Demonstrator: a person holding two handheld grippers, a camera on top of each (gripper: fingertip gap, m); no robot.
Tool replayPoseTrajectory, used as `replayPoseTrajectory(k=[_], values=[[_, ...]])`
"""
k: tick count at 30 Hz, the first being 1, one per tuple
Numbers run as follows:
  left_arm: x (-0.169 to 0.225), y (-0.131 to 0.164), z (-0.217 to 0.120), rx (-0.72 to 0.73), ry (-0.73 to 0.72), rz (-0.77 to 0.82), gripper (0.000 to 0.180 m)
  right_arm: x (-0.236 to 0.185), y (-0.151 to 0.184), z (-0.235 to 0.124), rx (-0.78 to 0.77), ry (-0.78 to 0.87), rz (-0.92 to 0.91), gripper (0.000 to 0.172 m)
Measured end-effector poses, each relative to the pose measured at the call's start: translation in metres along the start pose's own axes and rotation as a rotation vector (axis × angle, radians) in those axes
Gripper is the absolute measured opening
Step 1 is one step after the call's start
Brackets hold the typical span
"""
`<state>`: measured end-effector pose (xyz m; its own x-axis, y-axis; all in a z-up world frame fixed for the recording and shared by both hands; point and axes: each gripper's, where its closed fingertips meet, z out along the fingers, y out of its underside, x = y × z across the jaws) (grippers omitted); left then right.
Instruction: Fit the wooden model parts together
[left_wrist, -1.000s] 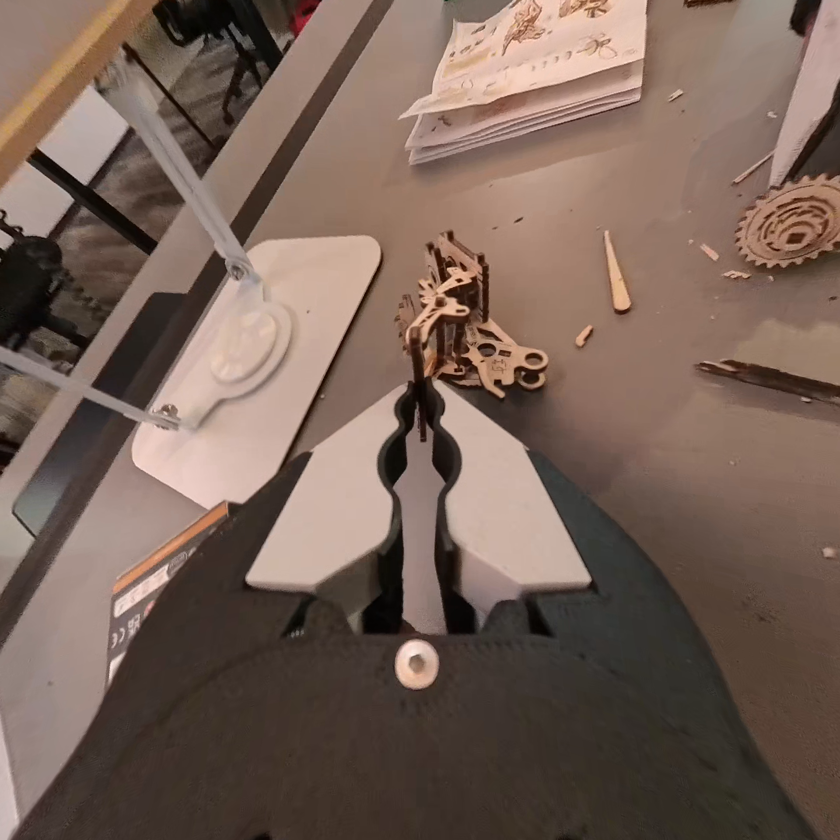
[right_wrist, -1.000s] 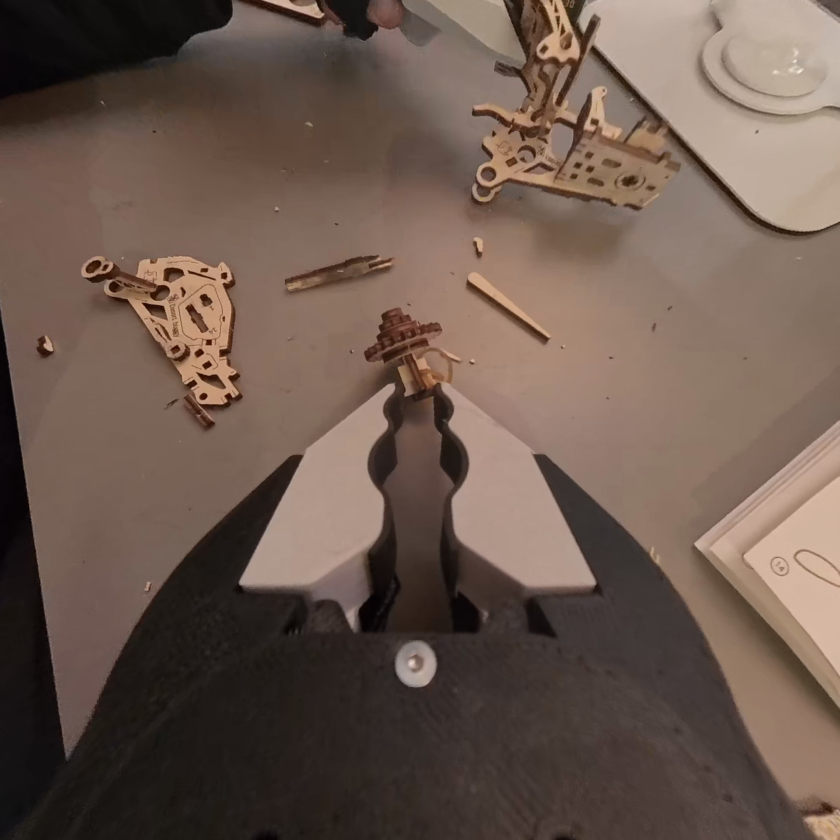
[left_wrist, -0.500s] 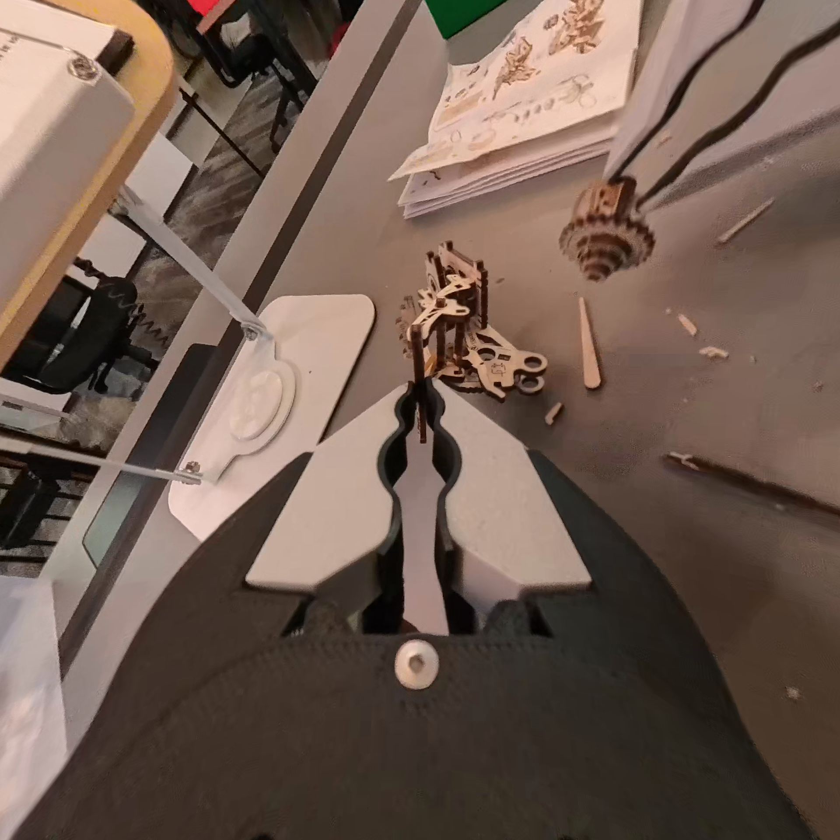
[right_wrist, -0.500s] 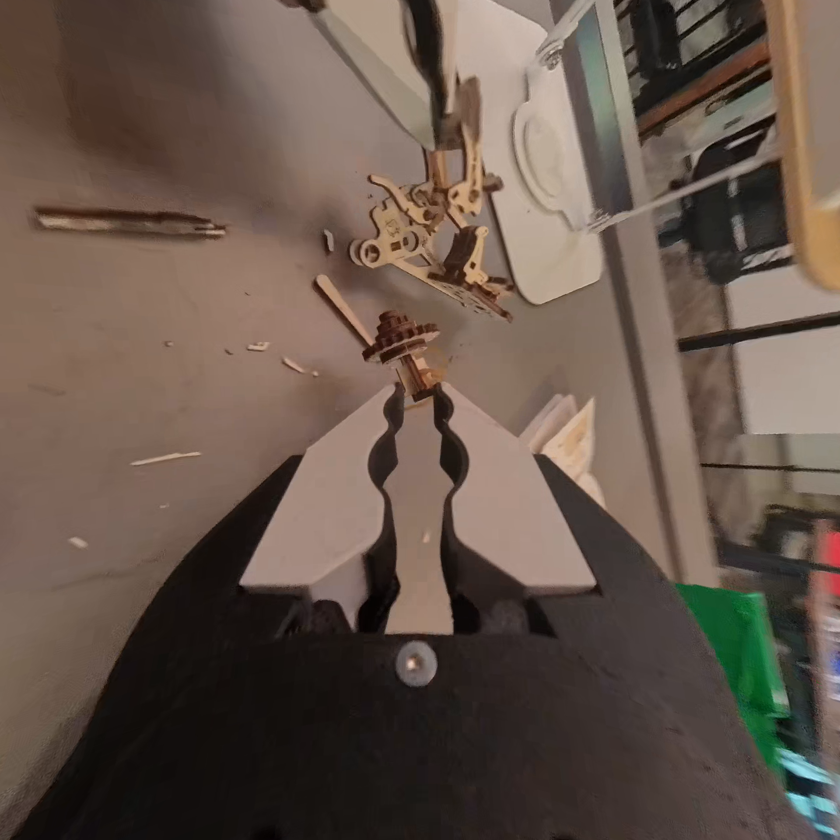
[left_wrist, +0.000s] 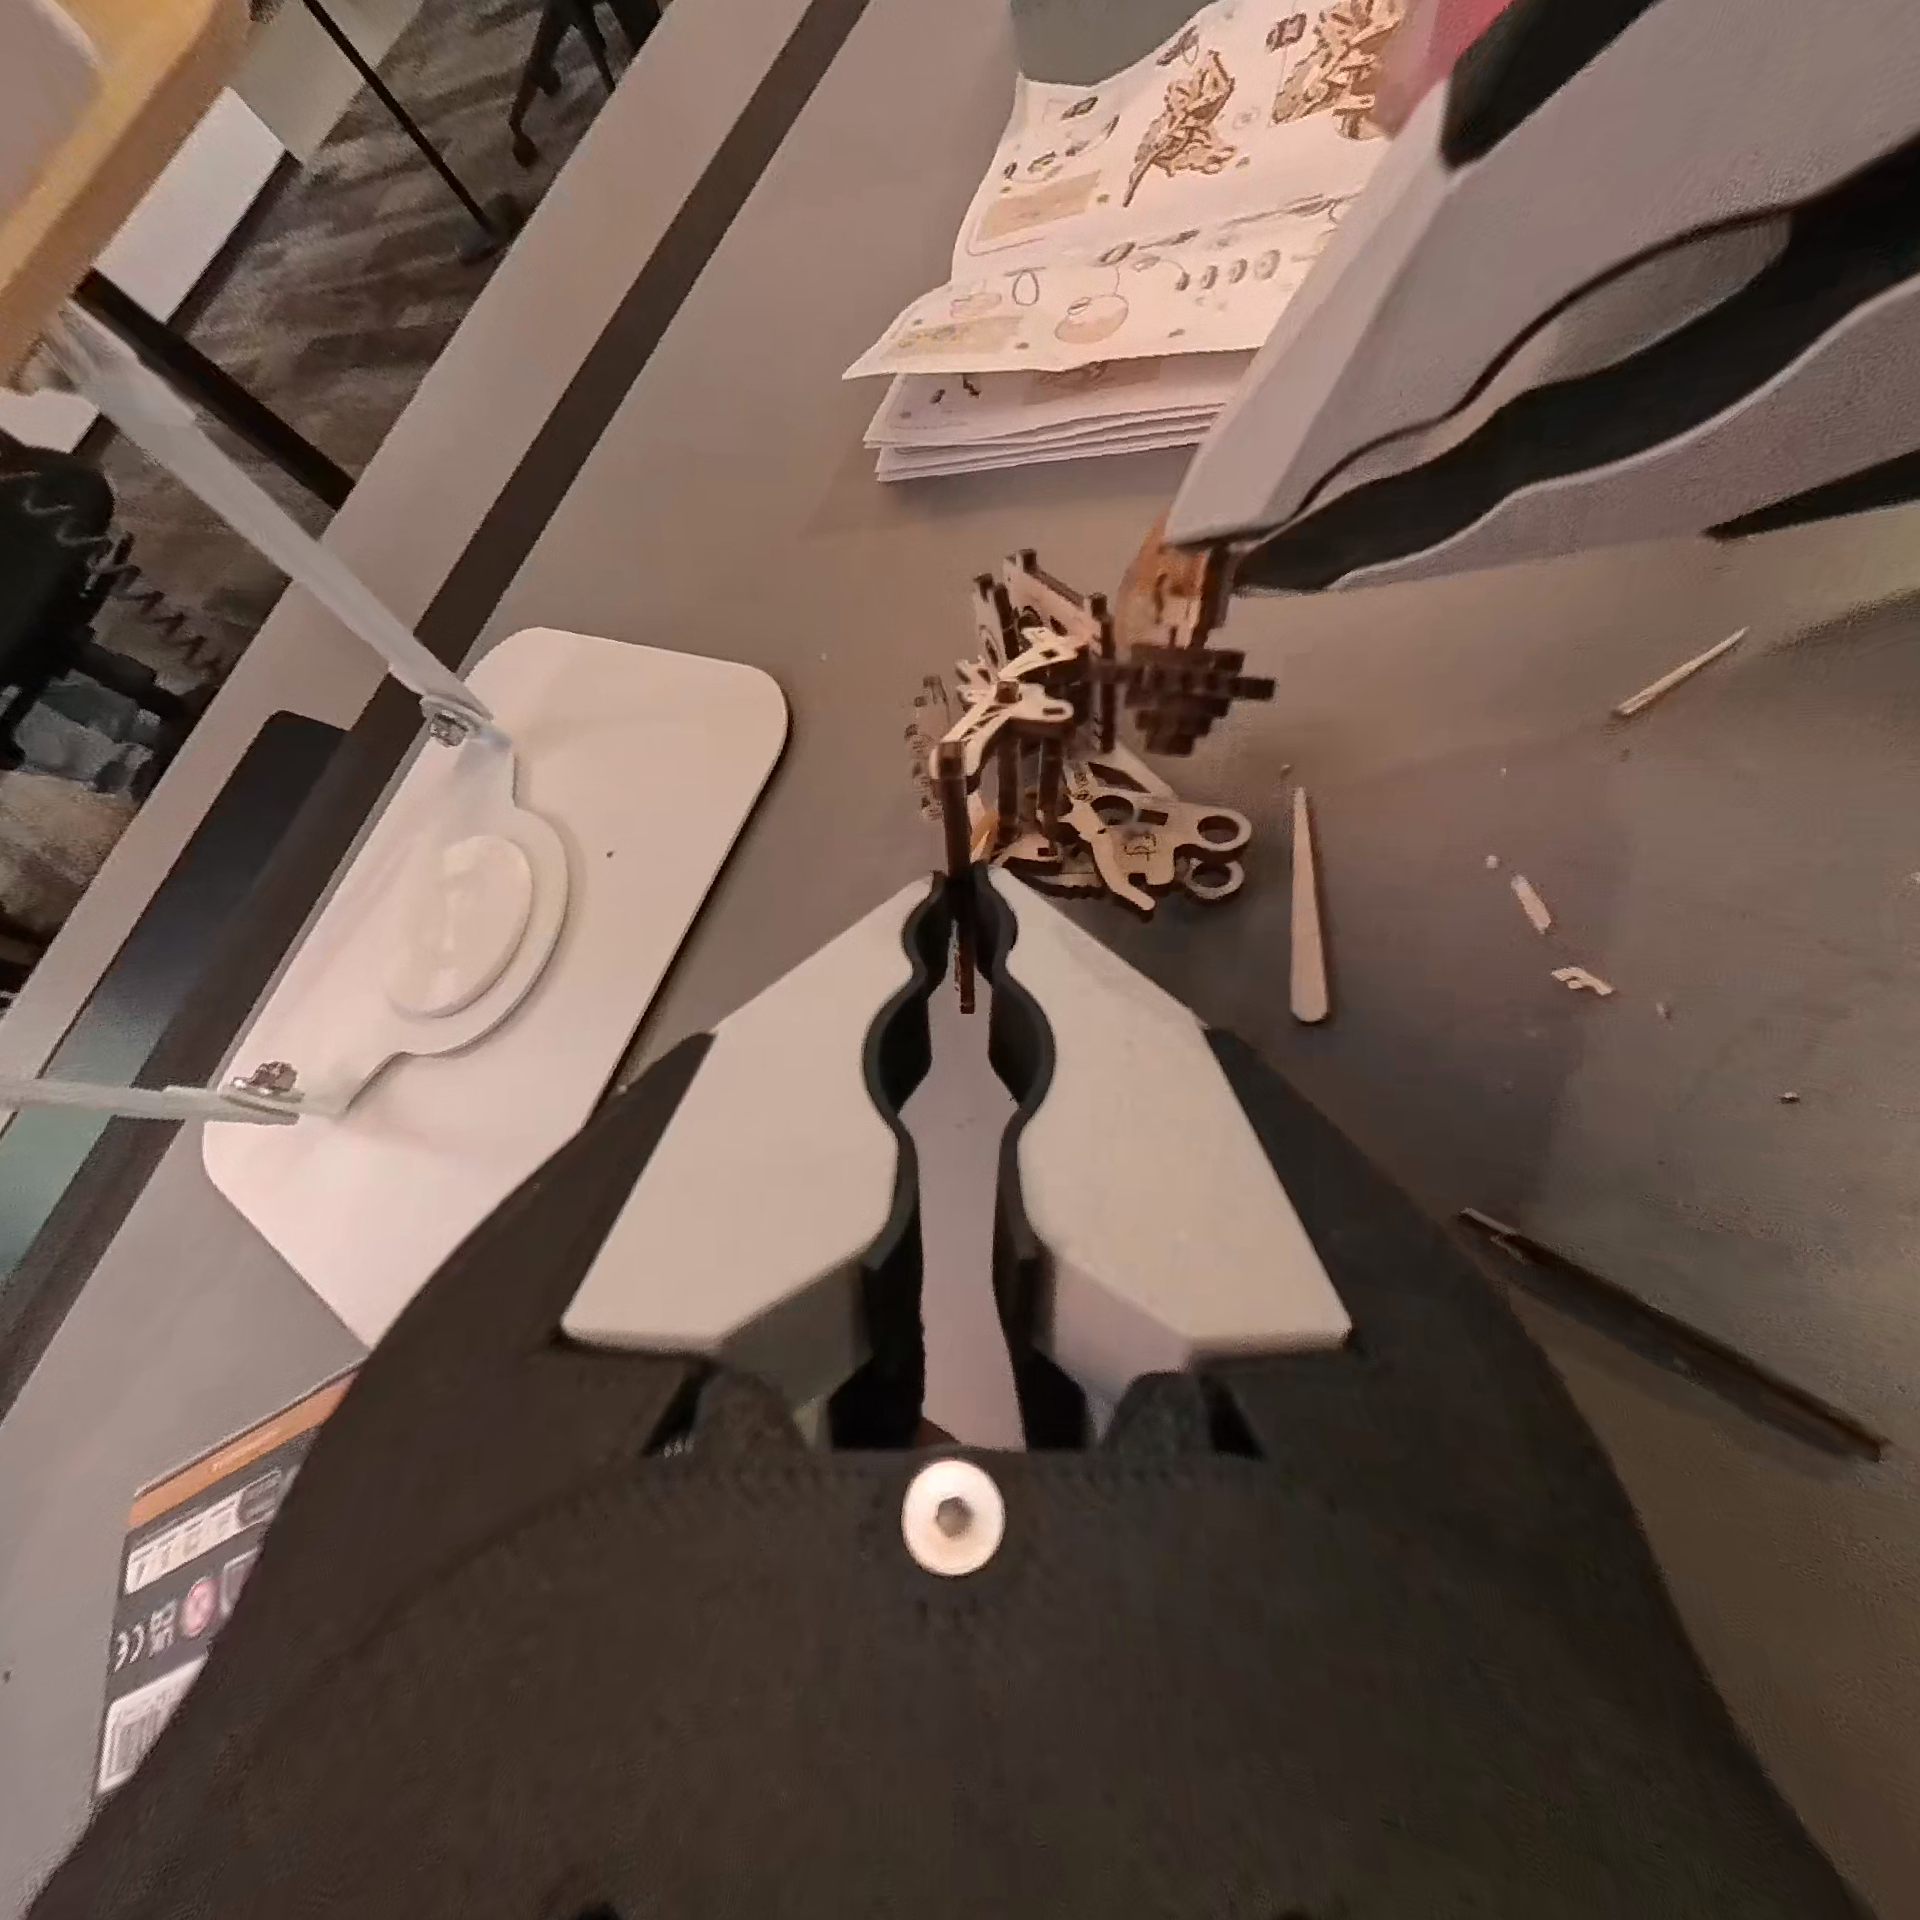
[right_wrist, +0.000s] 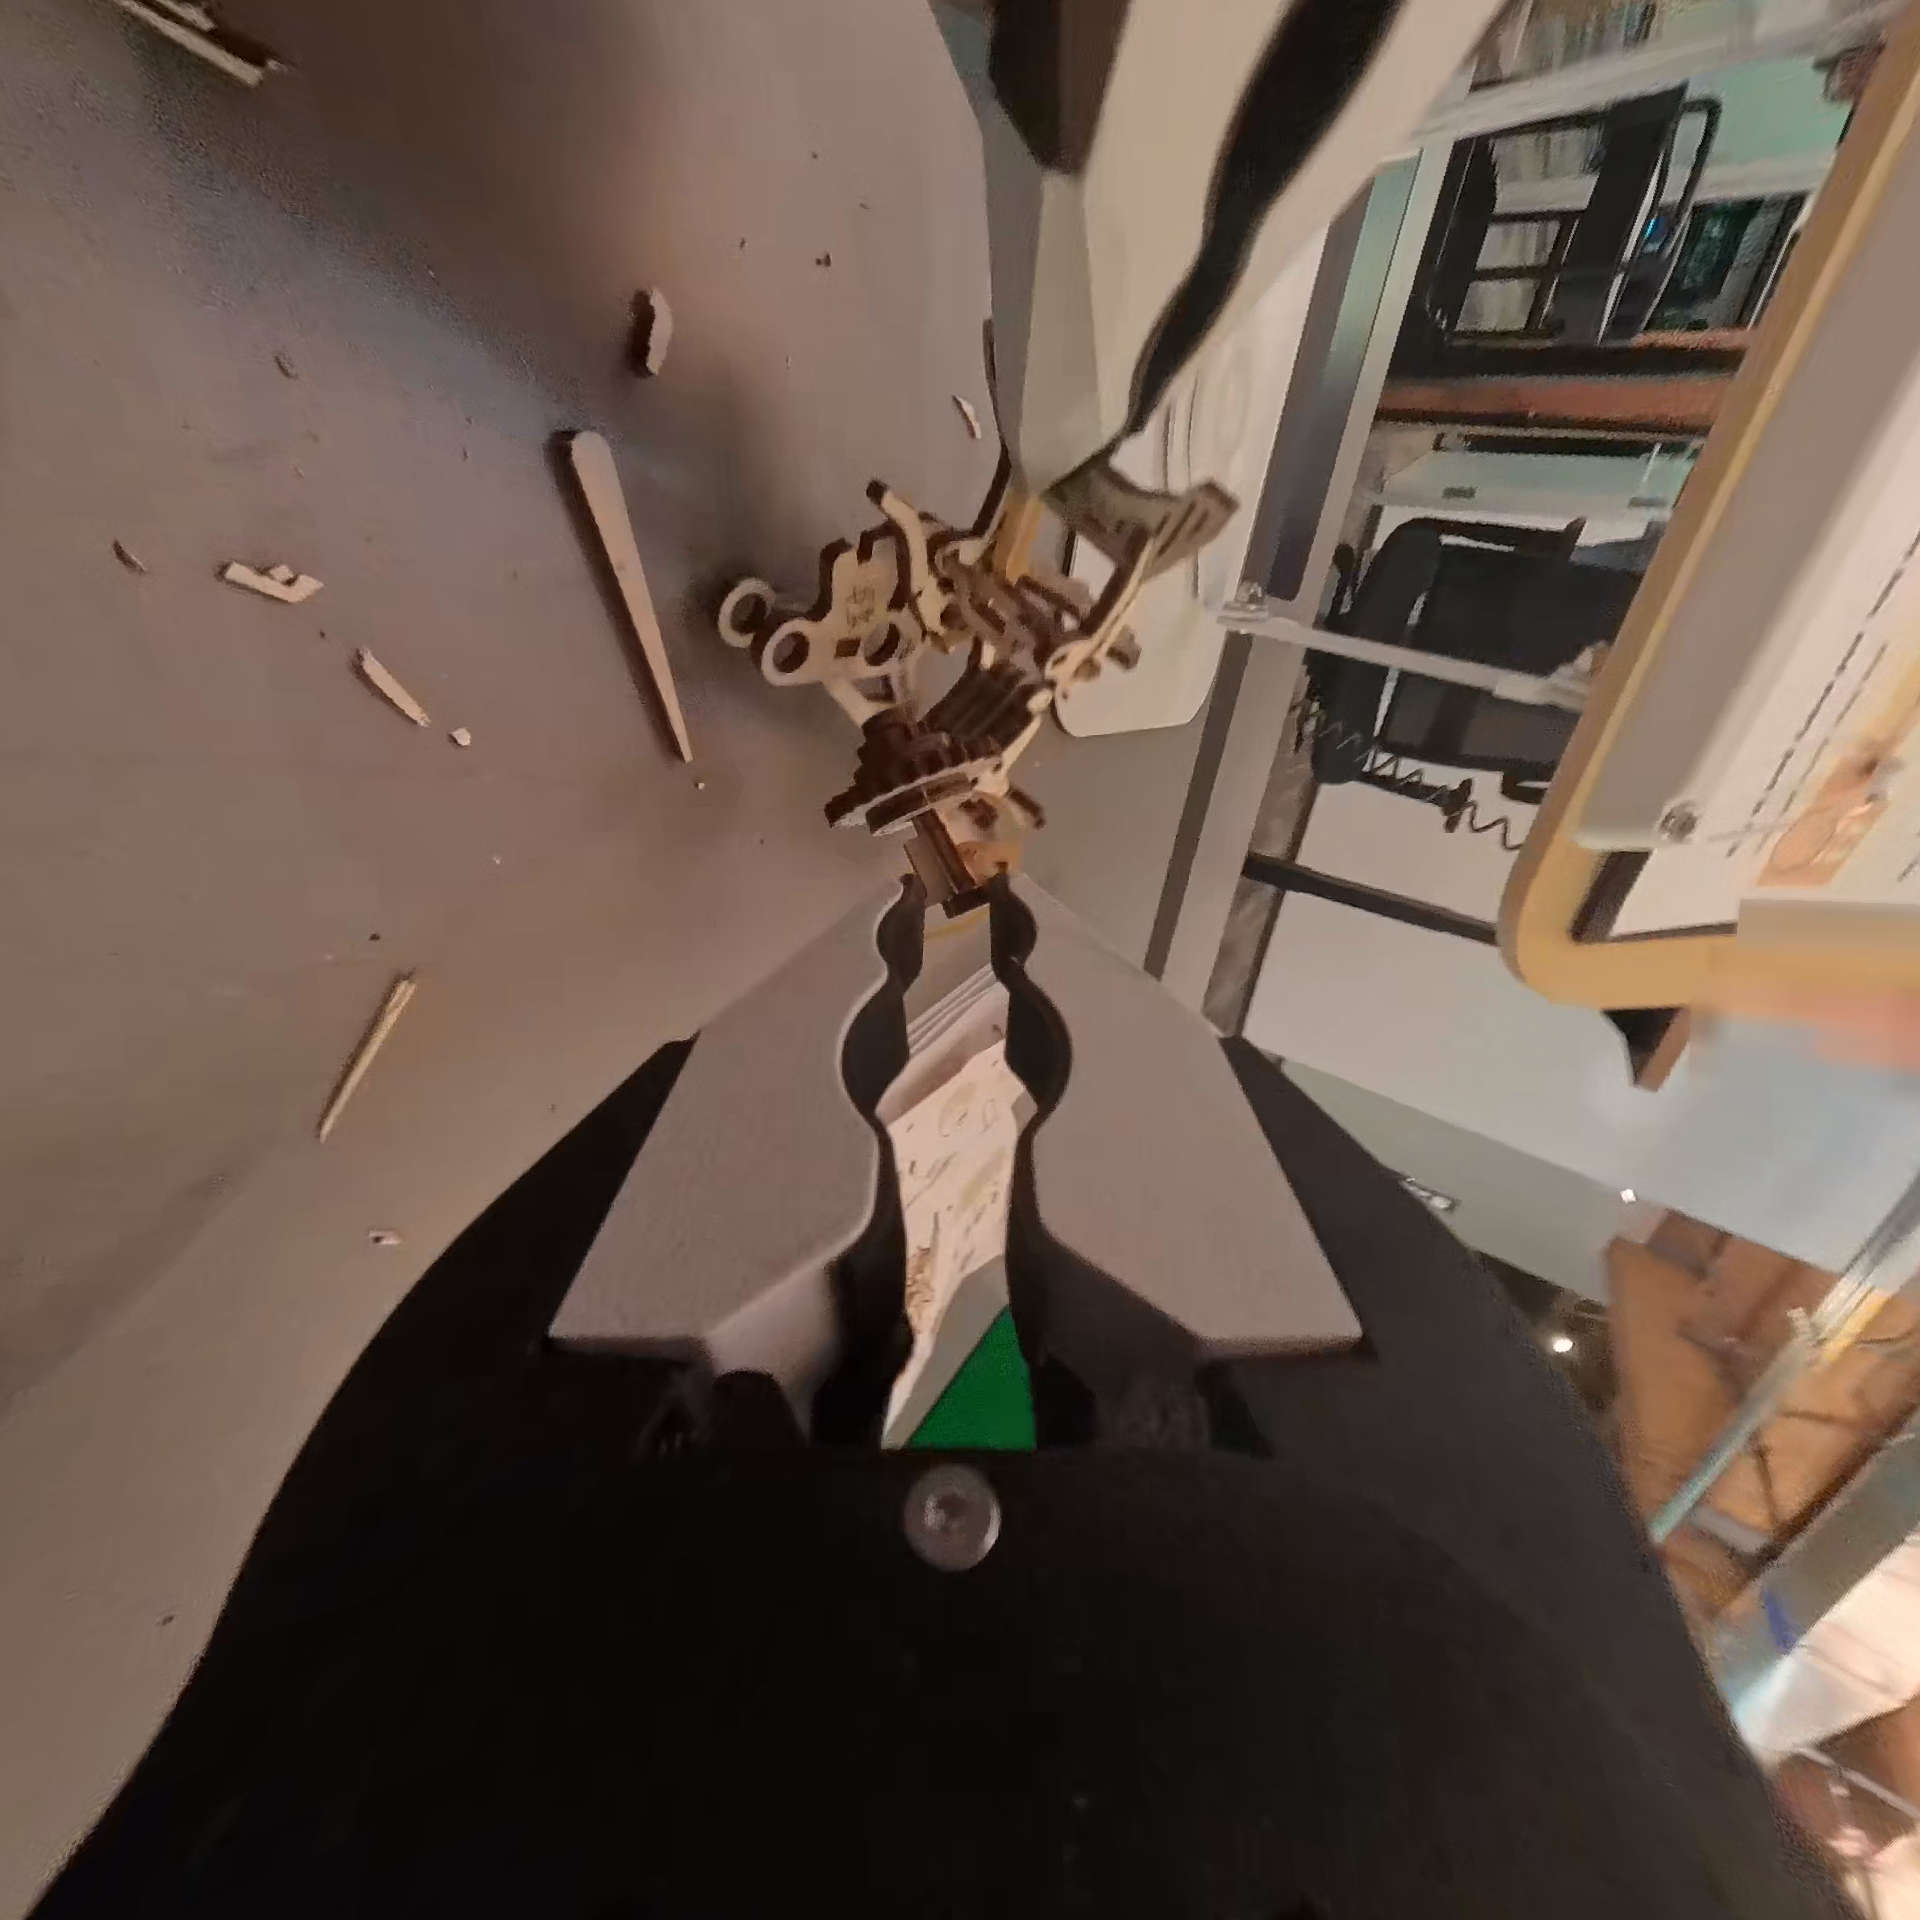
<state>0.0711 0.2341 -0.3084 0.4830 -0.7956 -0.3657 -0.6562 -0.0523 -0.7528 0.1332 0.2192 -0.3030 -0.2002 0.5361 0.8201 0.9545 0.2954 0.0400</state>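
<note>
Wooden gear stack (right_wrist: 925, 774): axle in line with right gripper (right_wrist: 951, 899) fingers.

Each pair of tongs, the left tongs (left_wrist: 961, 894) and the right tongs (right_wrist: 951, 894), is built on a broad black body of rough, finely ribbed texture, into which a single silver screw is set at the middle. Two pale grey, wedge-shaped fingers (left_wrist: 790, 1122) are lined with wavy black pads along their inner edges.

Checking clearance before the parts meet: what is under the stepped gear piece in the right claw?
Bare grey table under the stepped gear piece; the wooden model stands beside it. Their contact is unclear.
</note>
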Motion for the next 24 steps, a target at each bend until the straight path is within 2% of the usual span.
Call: replayPoseTrajectory(k=[13,19,24], values=[[0.004,0.0,0.002,-0.04,0.024,-0.054,0.001,0.003,-0.009,0.016,-0.095,0.033,-0.313,0.01],[0.002,0.002,0.001,-0.043,0.021,-0.077,0.001,0.005,-0.014,0.014,-0.093,0.037,-0.313,0.01],[0.006,0.002,0.003,-0.04,0.038,-0.084,0.001,0.008,-0.019,0.004,-0.038,0.035,-0.195,0.022]])
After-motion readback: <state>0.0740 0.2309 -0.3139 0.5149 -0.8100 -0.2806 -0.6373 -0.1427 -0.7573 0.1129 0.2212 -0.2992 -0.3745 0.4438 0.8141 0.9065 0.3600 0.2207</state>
